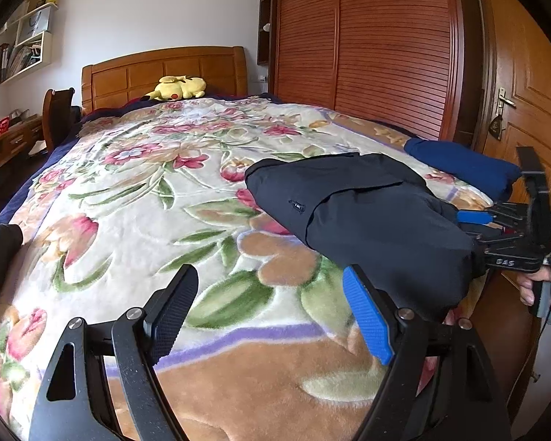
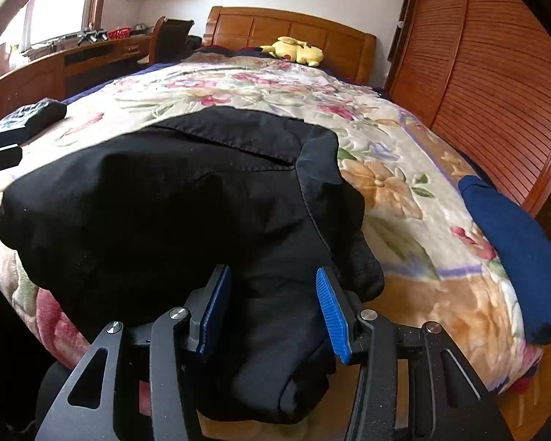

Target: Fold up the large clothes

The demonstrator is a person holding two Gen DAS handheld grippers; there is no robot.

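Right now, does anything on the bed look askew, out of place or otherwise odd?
Only the black garment: it lies bunched near the foot of the bed, and its near end spills in lumpy folds over the edge between the right gripper pads. The folded blue garment lies tidy beside it. Nothing looks spilled or damaged.

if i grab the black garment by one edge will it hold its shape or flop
The black garment will probably flop: it sags over the edge of the floral blanket in soft folds. Its stacked layers would likely slide apart. It looks thick, so perhaps fairly heavy.
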